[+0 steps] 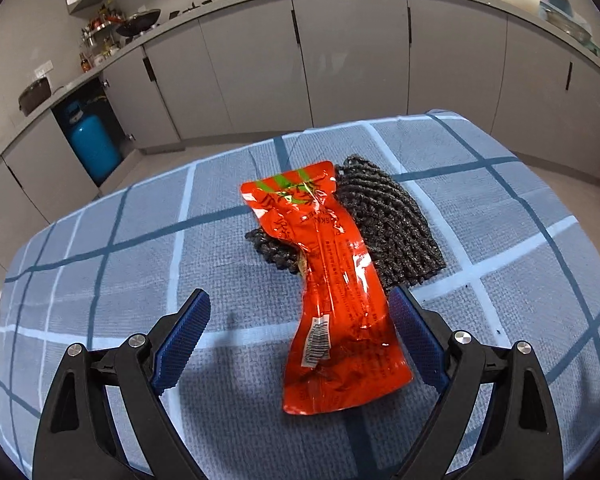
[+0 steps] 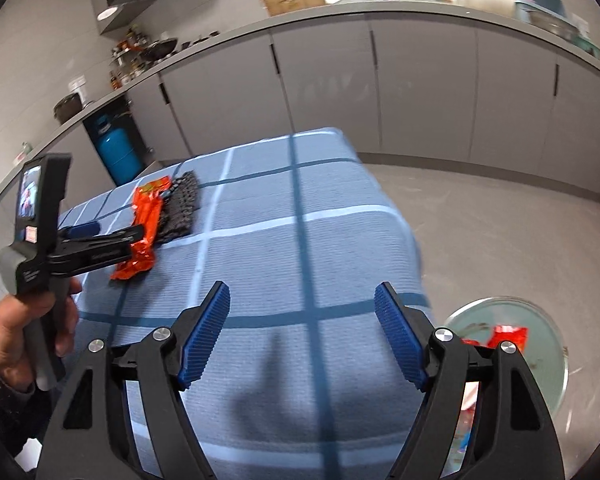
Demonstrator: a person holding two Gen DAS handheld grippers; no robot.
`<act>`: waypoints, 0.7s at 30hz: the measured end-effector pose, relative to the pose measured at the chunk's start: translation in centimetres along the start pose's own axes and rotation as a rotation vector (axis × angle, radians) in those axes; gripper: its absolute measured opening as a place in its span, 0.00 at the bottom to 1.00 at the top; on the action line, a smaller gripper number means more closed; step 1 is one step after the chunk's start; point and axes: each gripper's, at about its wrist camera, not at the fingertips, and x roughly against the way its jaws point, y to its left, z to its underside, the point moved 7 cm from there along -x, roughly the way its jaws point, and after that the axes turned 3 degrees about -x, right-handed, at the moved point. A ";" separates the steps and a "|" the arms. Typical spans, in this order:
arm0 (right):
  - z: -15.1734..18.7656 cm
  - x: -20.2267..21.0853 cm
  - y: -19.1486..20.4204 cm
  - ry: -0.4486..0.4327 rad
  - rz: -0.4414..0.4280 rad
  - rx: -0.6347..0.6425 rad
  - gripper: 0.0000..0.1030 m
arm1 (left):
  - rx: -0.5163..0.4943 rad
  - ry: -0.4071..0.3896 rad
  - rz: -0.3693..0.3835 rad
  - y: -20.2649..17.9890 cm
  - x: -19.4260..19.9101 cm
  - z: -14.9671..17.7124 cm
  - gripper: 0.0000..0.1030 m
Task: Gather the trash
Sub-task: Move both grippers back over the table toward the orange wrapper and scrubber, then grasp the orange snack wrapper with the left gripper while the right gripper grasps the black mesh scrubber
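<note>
An orange-red empty snack wrapper [image 1: 332,288] lies on the blue checked tablecloth [image 1: 120,272], its far end over a dark knitted cloth [image 1: 392,220]. My left gripper [image 1: 300,320] is open, its blue pads on either side of the wrapper's near half, with the right pad close to its edge. The right wrist view shows the same wrapper [image 2: 144,228], the dark cloth [image 2: 182,208] and the left gripper [image 2: 112,236] at the left. My right gripper [image 2: 302,320] is open and empty above the table's near right part.
A round bin [image 2: 540,356] with a clear liner stands on the floor right of the table, with an orange wrapper piece [image 2: 508,336] inside. Grey kitchen cabinets [image 1: 340,60] run behind. A blue gas cylinder [image 1: 90,144] stands in an open cabinet at left.
</note>
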 end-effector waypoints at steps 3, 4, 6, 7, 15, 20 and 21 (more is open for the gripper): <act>0.1 -0.8 0.8 0.014 -0.006 0.009 0.72 | -0.009 0.001 0.014 -0.5 -0.5 0.1 0.86; 0.1 -0.9 1.0 0.018 -0.005 0.013 0.73 | -0.009 0.013 0.030 -0.7 -1.0 0.2 0.84; 0.1 -1.1 1.2 0.020 -0.004 0.018 0.73 | 0.001 0.033 0.068 -1.0 -1.4 0.6 0.63; 0.0 -1.0 1.3 0.020 -0.001 0.018 0.73 | 0.002 0.037 0.093 -1.3 -1.4 0.9 0.57; -0.7 -1.3 2.3 0.017 -0.002 0.038 0.74 | -0.007 -0.011 0.136 -1.0 1.7 1.7 0.39; -1.4 -2.6 4.9 0.032 -0.024 0.088 0.74 | 0.010 -0.054 0.110 1.4 3.5 2.1 0.36; -1.5 -2.8 5.3 0.035 -0.029 0.094 0.74 | 0.014 -0.062 0.095 2.0 3.6 2.2 0.02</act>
